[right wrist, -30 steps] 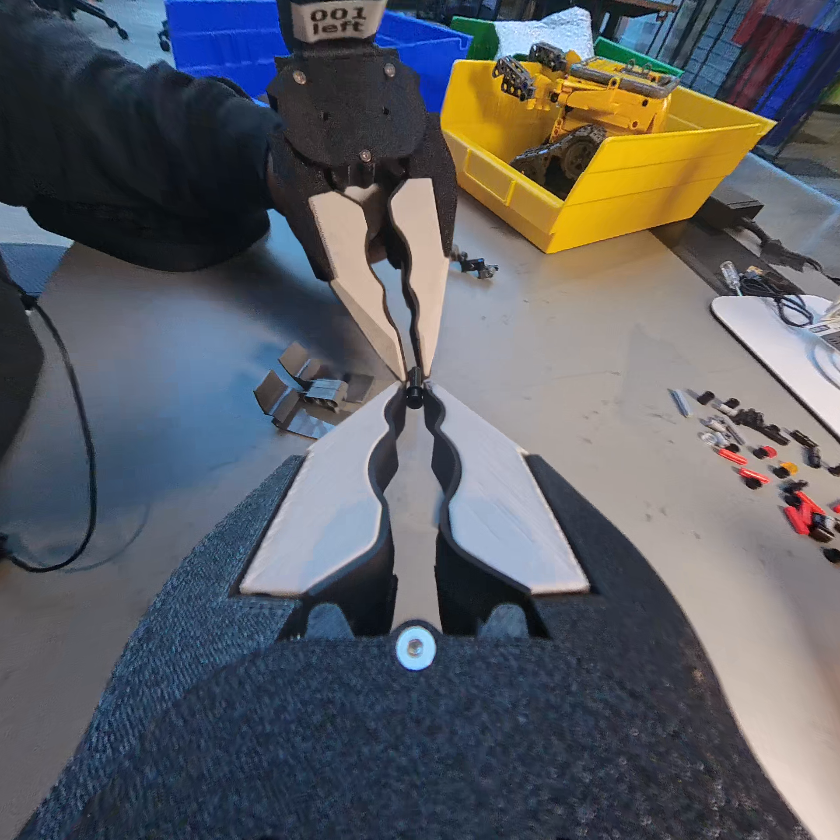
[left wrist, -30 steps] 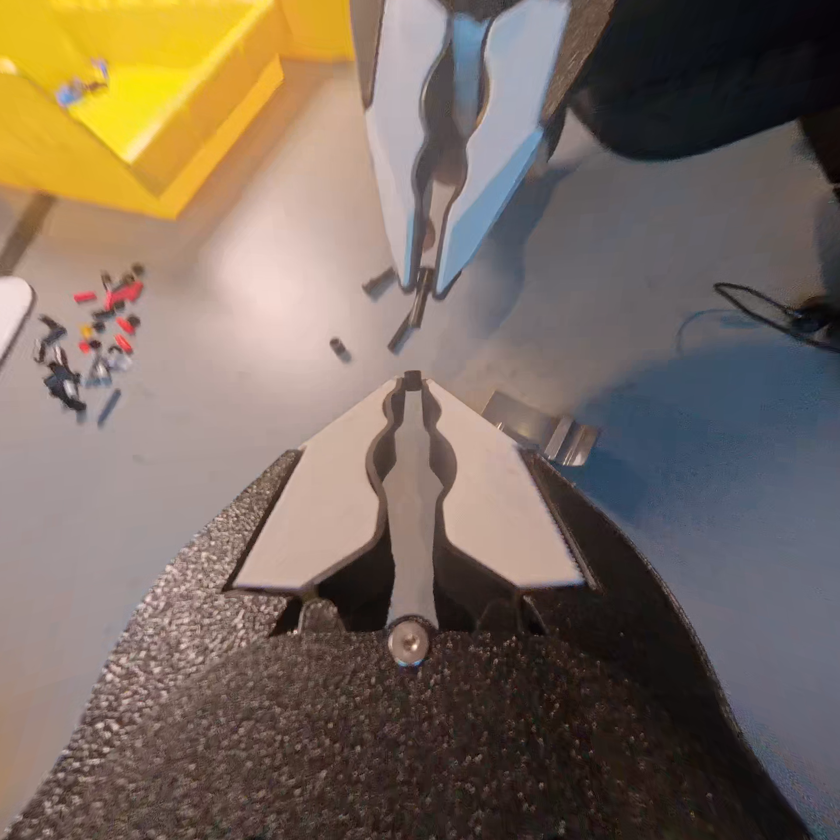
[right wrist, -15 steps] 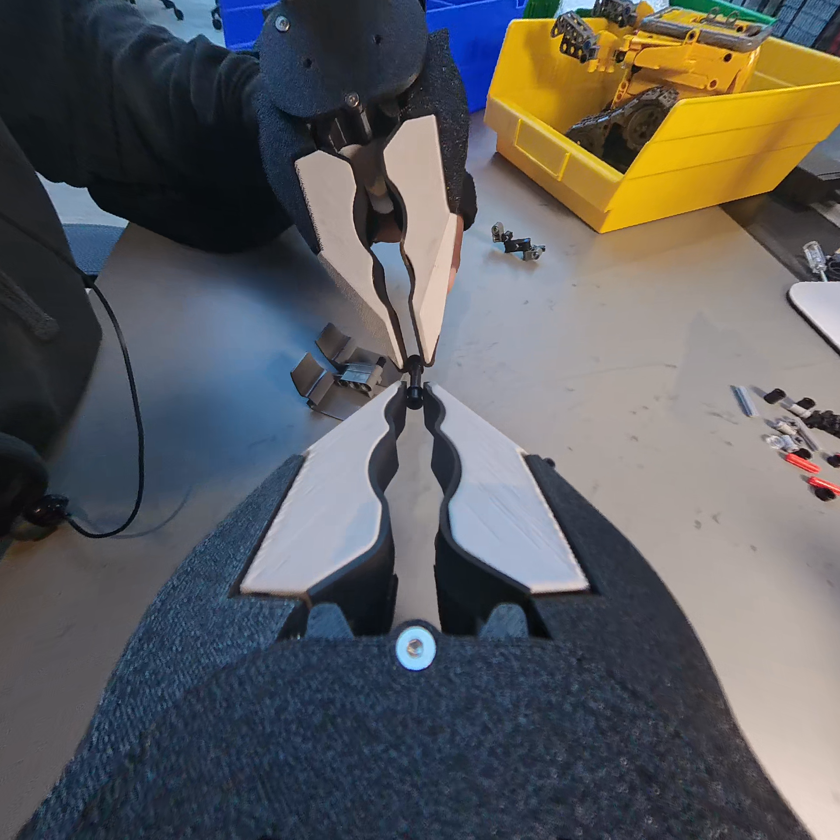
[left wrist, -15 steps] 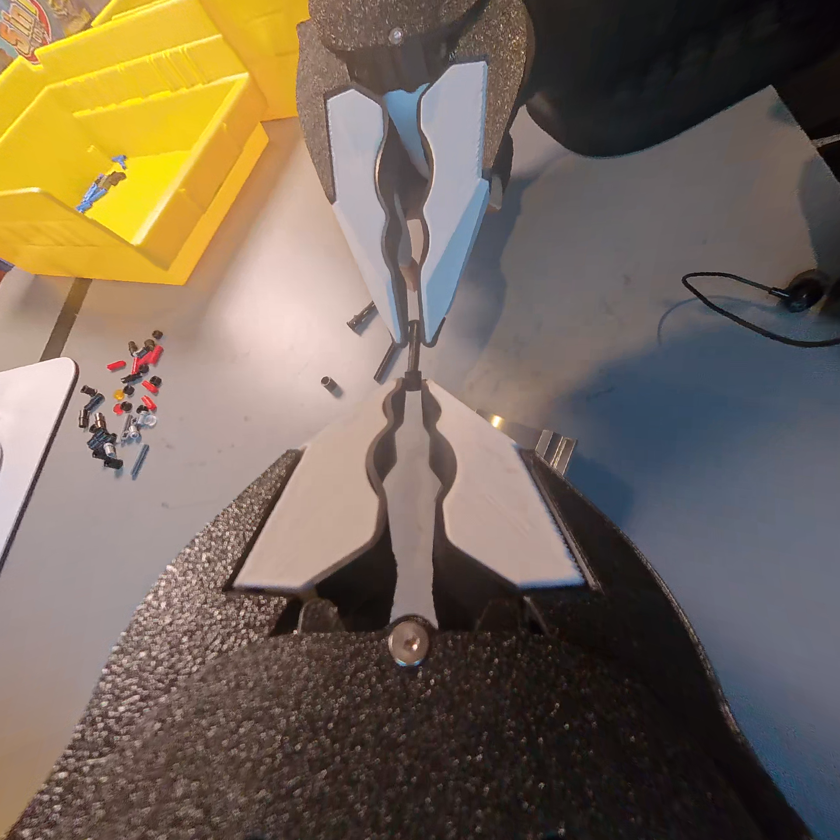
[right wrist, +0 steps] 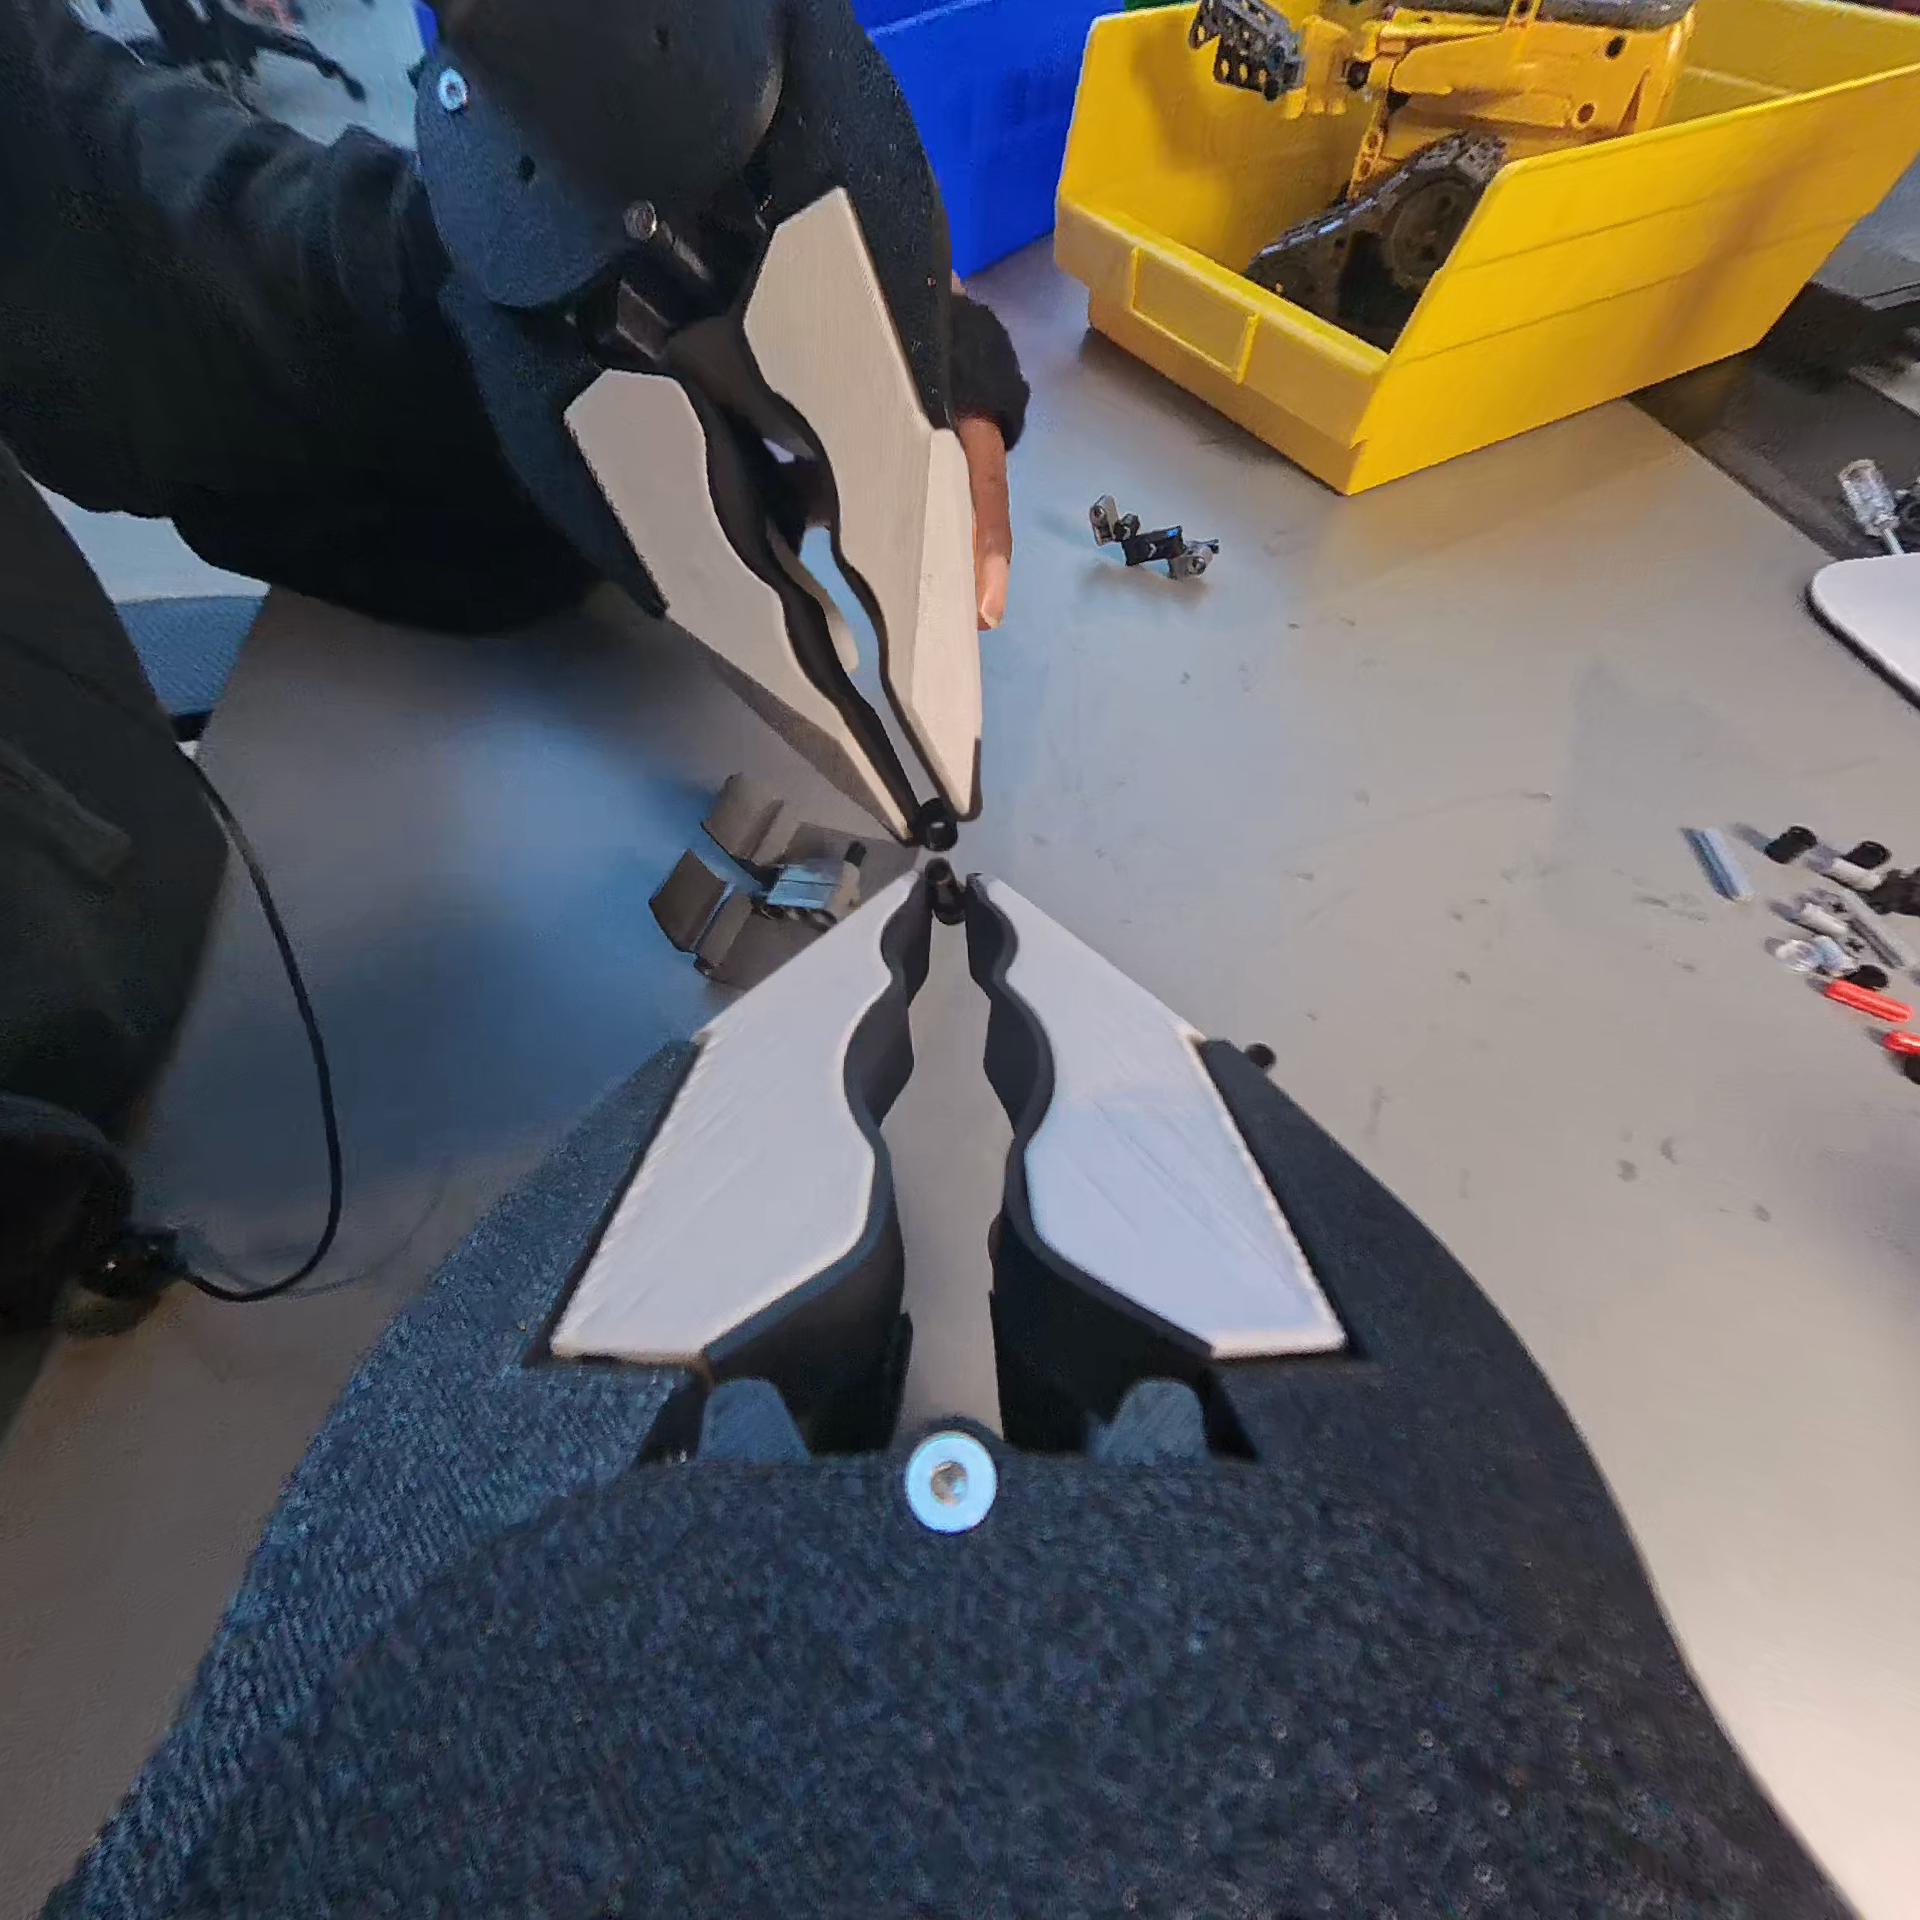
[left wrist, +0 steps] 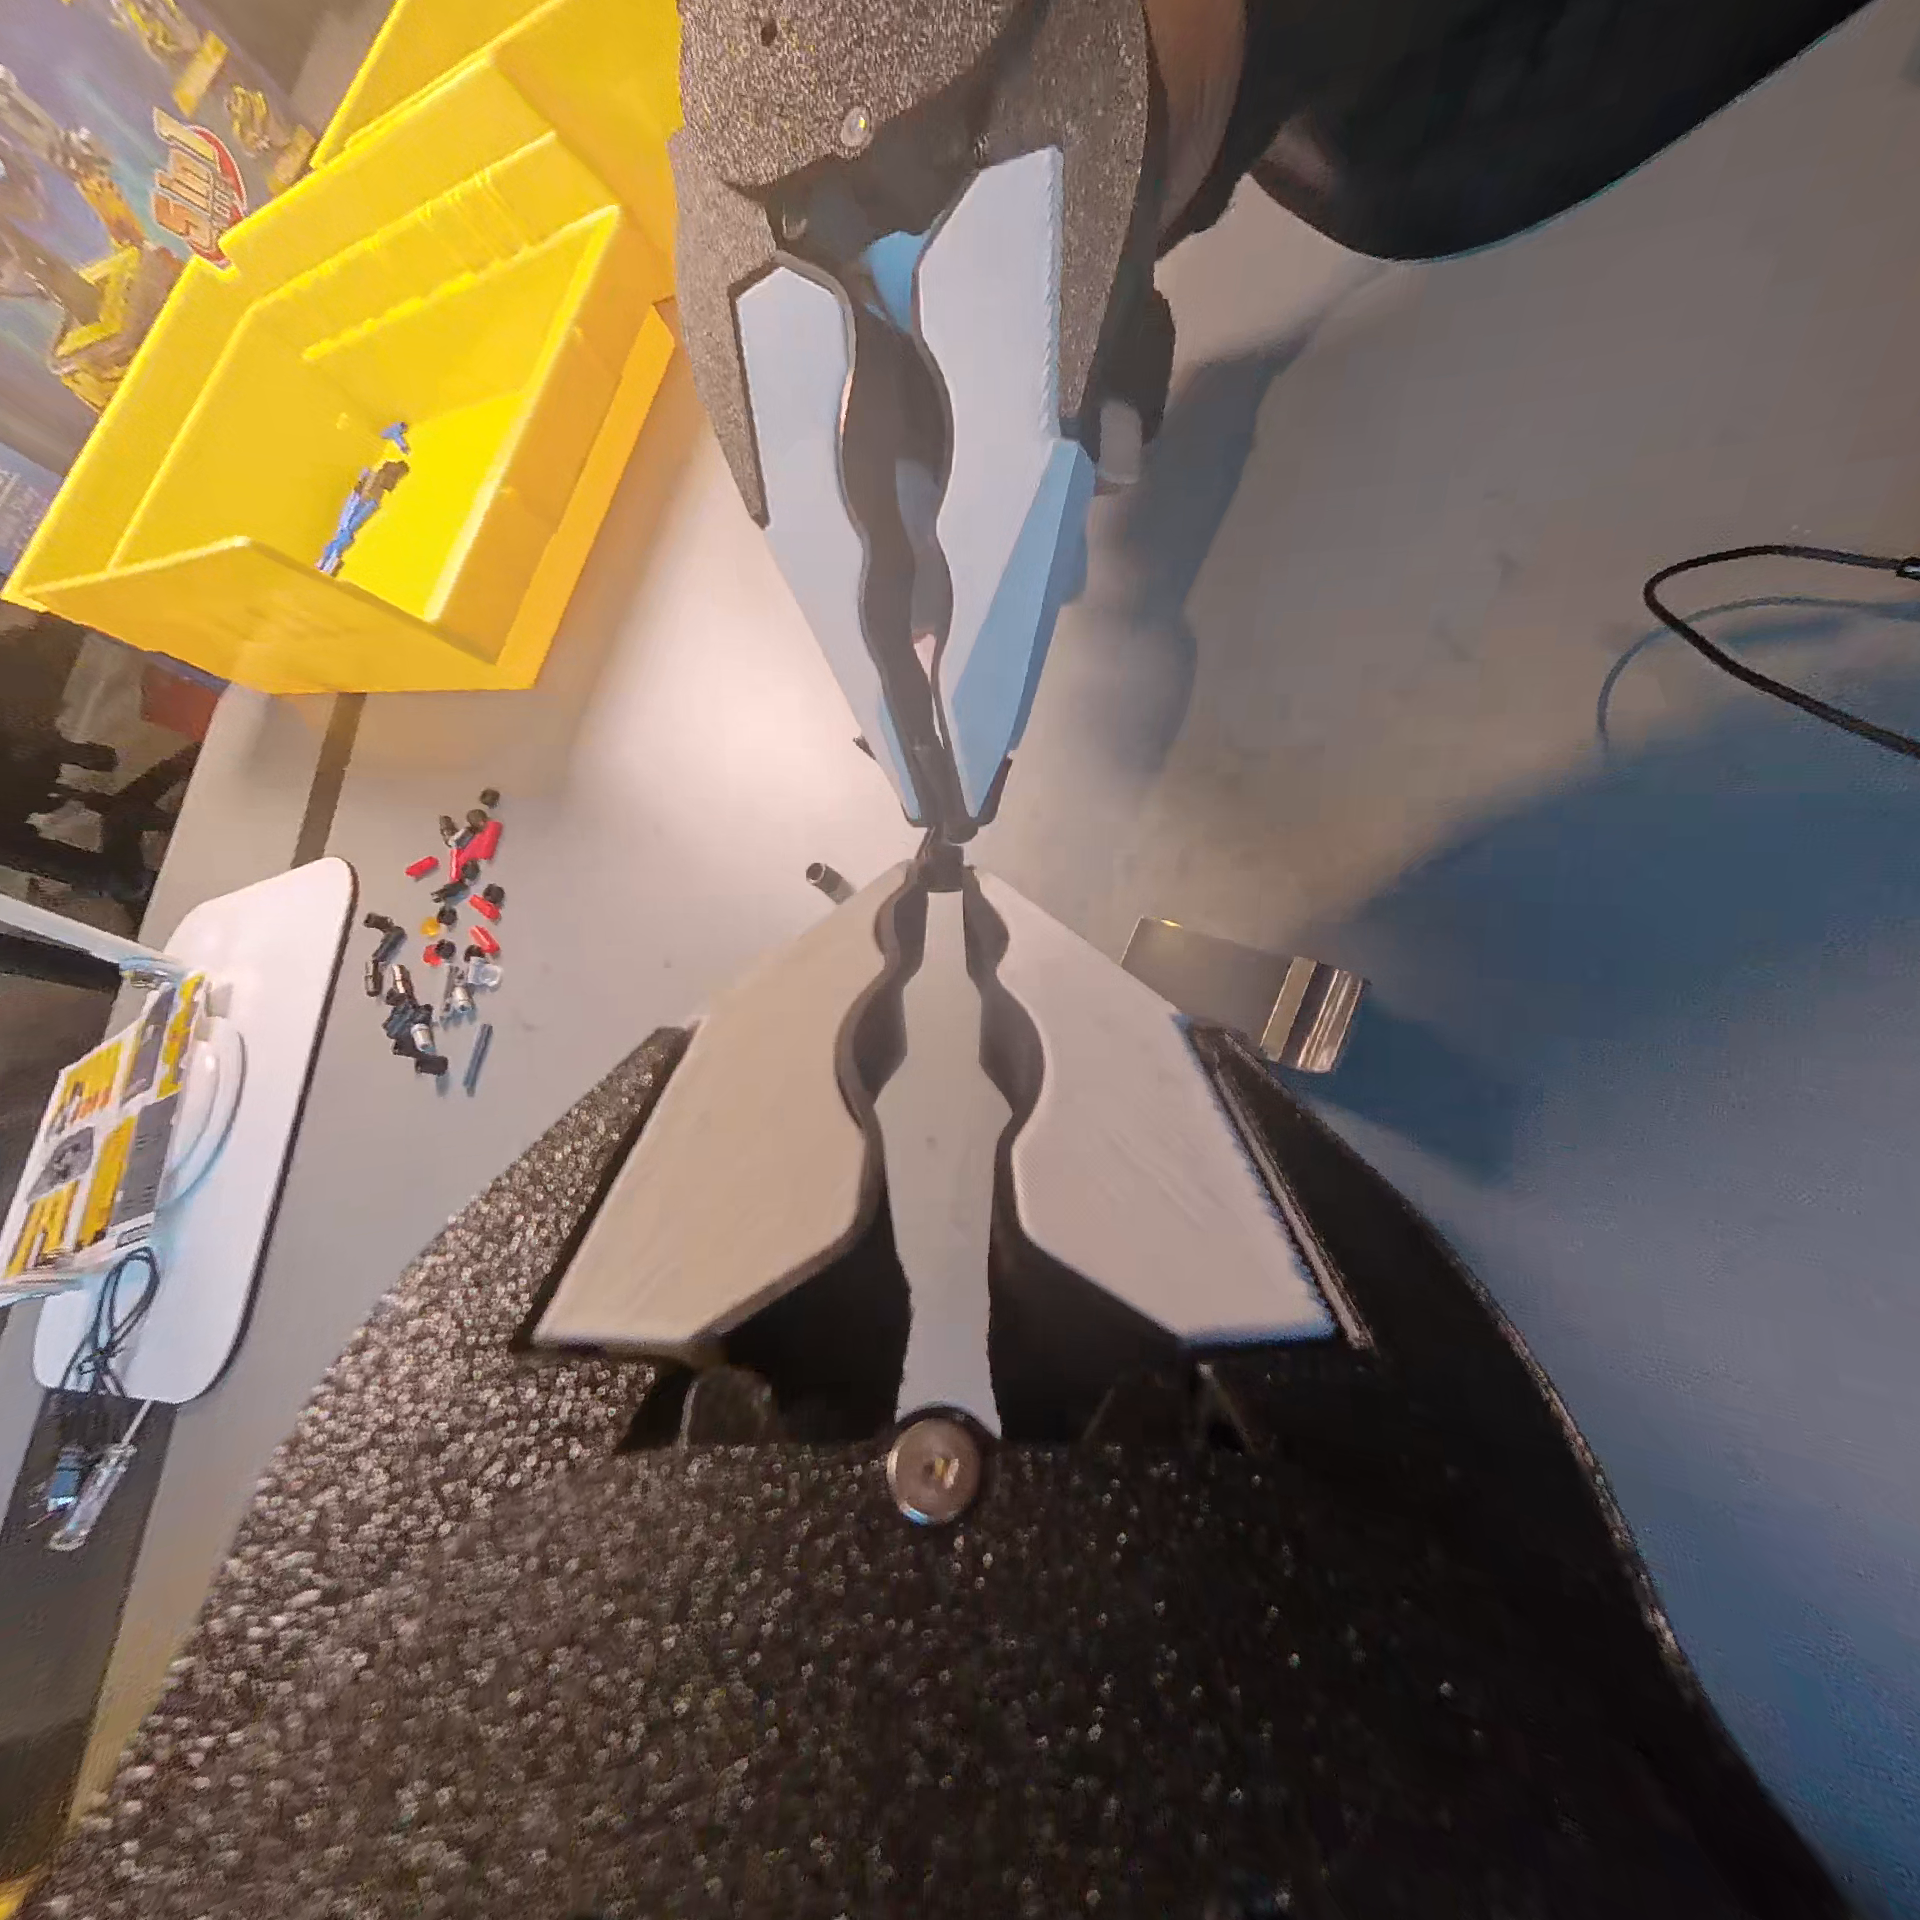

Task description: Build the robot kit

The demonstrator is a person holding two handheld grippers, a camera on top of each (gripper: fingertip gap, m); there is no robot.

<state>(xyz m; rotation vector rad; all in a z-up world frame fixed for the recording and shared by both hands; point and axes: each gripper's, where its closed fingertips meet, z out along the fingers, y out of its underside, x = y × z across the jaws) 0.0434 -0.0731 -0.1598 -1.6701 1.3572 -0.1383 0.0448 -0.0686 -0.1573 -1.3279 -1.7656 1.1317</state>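
Fingertips (right wrist: 914, 894) pinching small black plastic pin (right wrist: 943, 889), meeting small black plastic bush (right wrist: 938, 828) at centre.
Both grippers clamped; keep axes aligned, press gently.

Both wrist cameras sit low behind their own fingers, angled down at the grey table (right wrist: 1351, 831), very close in. They face each other: the left gripper (left wrist: 943, 883) view looks toward the right gripper (right wrist: 945, 896), and vice versa. Both share the tip-to-tip meeting point, the scattered small parts (left wrist: 447, 977) and the metal clips (right wrist: 748, 883).
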